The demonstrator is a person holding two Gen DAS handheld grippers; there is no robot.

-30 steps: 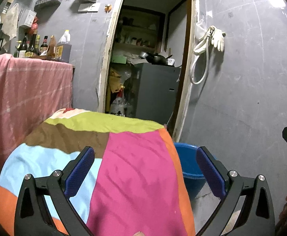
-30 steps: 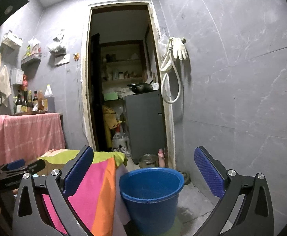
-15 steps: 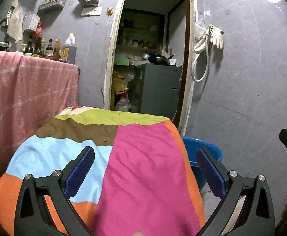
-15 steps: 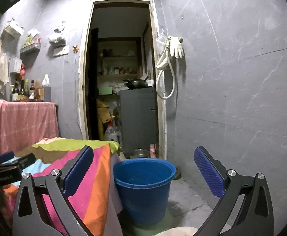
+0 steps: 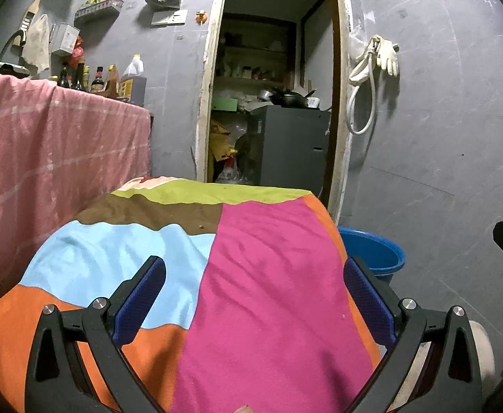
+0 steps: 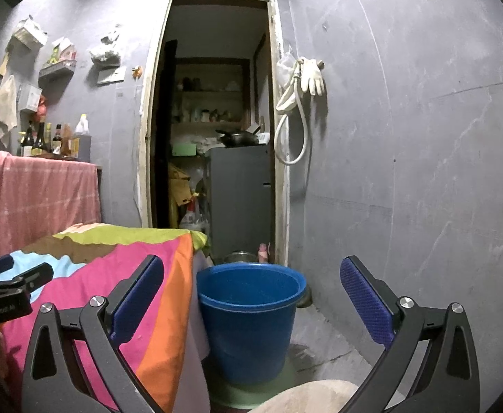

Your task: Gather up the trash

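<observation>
A blue bucket [image 6: 251,313] stands on the floor to the right of a table covered with a patchwork cloth [image 5: 258,275]; its rim also shows in the left wrist view [image 5: 371,251]. My left gripper [image 5: 254,292] is open and empty above the cloth. My right gripper [image 6: 251,292] is open and empty, level with the bucket and a little back from it. I see only tiny crumbs on the cloth [image 5: 201,226]. The left gripper shows at the left edge of the right wrist view [image 6: 7,282].
A pink-draped counter [image 5: 44,144] with bottles [image 5: 96,79] stands to the left. An open doorway [image 5: 272,103] leads to a cluttered storeroom with a grey cabinet [image 5: 289,148]. A hose and gloves [image 6: 303,103] hang on the grey wall. A pale cushion [image 6: 306,395] lies at the bottom.
Both grippers have pulled back and risen slightly: more of the cloth and the bucket comes into view. Both stay open and empty.
</observation>
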